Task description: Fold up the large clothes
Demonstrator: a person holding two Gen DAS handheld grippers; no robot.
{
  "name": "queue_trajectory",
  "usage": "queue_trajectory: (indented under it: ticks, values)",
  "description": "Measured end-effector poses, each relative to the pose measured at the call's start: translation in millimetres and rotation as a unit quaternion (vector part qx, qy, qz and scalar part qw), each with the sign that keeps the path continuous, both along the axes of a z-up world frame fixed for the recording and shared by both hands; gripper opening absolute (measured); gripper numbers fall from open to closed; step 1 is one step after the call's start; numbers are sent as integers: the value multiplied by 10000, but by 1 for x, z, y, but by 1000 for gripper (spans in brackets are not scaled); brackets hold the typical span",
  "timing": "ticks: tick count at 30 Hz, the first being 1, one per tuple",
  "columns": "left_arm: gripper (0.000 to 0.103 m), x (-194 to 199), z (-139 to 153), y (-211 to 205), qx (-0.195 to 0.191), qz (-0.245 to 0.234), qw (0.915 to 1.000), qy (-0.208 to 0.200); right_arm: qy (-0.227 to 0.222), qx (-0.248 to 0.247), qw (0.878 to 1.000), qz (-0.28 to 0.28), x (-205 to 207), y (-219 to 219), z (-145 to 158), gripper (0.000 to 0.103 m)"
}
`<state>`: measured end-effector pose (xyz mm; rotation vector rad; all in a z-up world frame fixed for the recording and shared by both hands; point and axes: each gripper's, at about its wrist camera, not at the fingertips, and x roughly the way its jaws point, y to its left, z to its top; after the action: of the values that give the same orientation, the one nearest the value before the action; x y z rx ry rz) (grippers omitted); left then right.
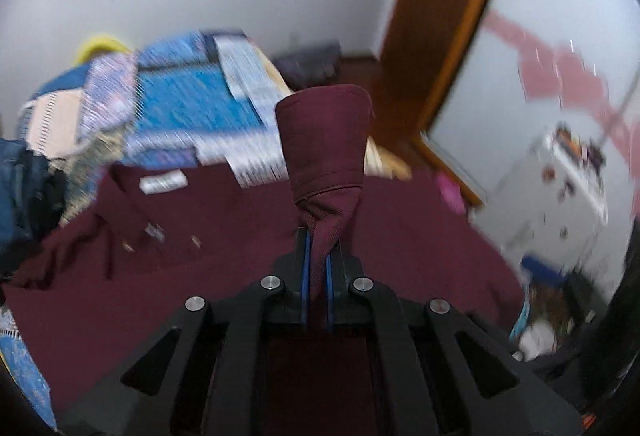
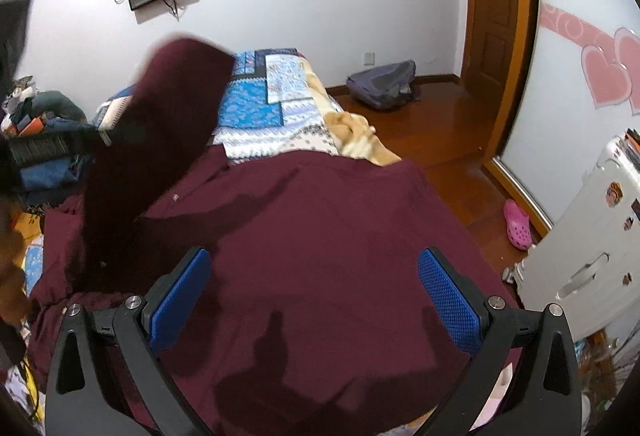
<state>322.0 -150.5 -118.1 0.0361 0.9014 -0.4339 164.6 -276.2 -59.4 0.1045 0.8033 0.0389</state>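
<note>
My left fingers (image 1: 319,236) are clamped on the sleeve (image 1: 324,140) to carry it across the maroon shirt (image 2: 320,236) spread on the bed (image 2: 256,104); my right fingers (image 2: 314,300) hover apart above it, empty.

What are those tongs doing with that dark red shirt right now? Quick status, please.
Left tongs shut on the sleeve, lifted. Right tongs open, empty, over the maroon shirt spread on the bed. Nothing in the way.

The left gripper (image 1: 319,236) is pointing steeply downward, its jaws clamping a fold of maroon cloth. The right gripper (image 2: 314,300) is angling downward with its jaws standing wide apart, gripping nothing.
</note>
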Motion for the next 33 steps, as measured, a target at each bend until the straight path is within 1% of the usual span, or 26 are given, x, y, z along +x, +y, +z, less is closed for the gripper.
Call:
queue_trajectory:
  ticks: [2,4,6,7,9,10,11,12,14,16,19,20,21,23,24,26,27,28,29,30,31,32,33]
  values:
    - [6,-6,-19,-15,207,-284,9990,276,70,0,10000,-17,-1,-4,-4,103]
    - [12,-11,-27,-21,330,-444,9975,445,130,32,9999,7,-2,-6,-6,103]
    - [24,-18,-27,-22,389,-554,9966,473,163,82,9998,41,-3,-8,-7,103]
    - [29,-23,-23,-20,406,-608,9964,428,171,101,9998,51,-4,-8,-7,103]
    - [47,-33,-12,-12,425,-611,9970,215,180,191,9996,98,-4,-8,-5,103]
    - [51,-40,-2,-1,407,-544,9977,18,177,262,9994,138,-4,-7,-4,103]
    - [59,-43,5,7,386,-476,9981,-94,175,328,9992,173,-4,-6,-4,103]
    - [64,-44,11,18,365,-397,9984,-183,183,431,9987,223,-2,-5,-3,103]
    - [66,-48,20,47,379,-119,9985,-365,235,674,9968,361,2,-2,-5,103]
    - [66,-54,24,82,550,252,9969,-512,363,949,9935,509,8,1,-8,103]
    - [67,-61,20,141,828,919,9908,-556,632,1410,9860,626,21,6,-19,103]
    - [67,-64,17,160,908,1156,9877,-525,710,1530,9837,619,25,8,-24,103]
    - [67,-68,12,189,1035,1517,9819,-460,792,1673,9810,585,28,10,-28,101]
    - [67,-75,2,228,1111,2004,9728,-340,992,2033,9731,427,38,9,-41,97]
    - [67,-80,-4,250,1096,2262,9676,-252,1103,2182,9693,254,42,8,-47,93]
    - [67,-89,-18,292,1102,2778,9542,-92,1212,2386,9635,-68,49,6,-58,86]
    - [67,-96,-28,316,1092,3063,9457,18,1180,2404,9632,-222,50,4,-59,79]
    - [67,-100,-36,330,1058,3241,9400,114,1117,2360,9647,-360,52,2,-59,69]
    - [67,-105,-47,347,945,3448,9336,244,1084,2265,9668,-480,54,2,-57,63]
    - [67,-107,-54,356,854,3536,9309,332,1070,2198,9680,-558,57,2,-56,53]
    - [67,-110,-66,367,727,3626,9278,490,1068,2175,9685,-582,60,3,-55,46]
    - [67,-111,-76,372,654,3659,9262,638,1062,2147,9692,-568,63,4,-54,42]
    - [67,-111,-86,375,587,3657,9255,796,1044,2083,9712,-503,66,6,-51,35]
